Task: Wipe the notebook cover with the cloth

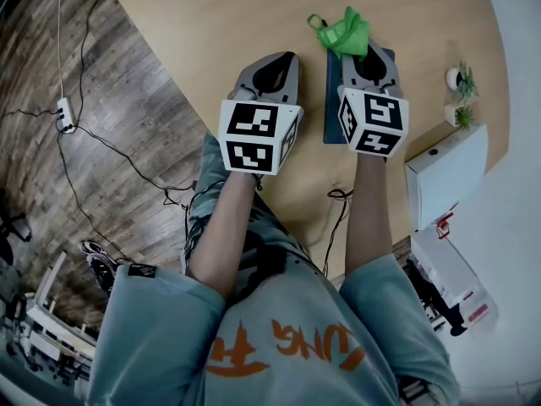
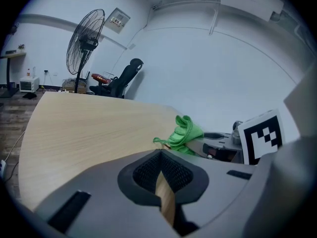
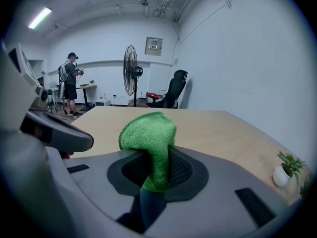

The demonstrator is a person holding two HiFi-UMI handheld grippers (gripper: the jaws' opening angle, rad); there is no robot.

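- My right claw is pinched shut on the green cloth. A rounded wad bulges up and forward past the pads, free to serve as the wiping face.
- The dark blue notebook lies flat on the table, directly under that claw. In the head view the cloth sits at the notebook's far end. I cannot tell whether it touches the cover.
- My left claw is closed to a sliver and holds nothing; bare table shows through the gap. It hovers just left of the notebook, probably placed to steady it.
- Farther right on the table stand two small potted plants and a white box, apart from the wiping area.
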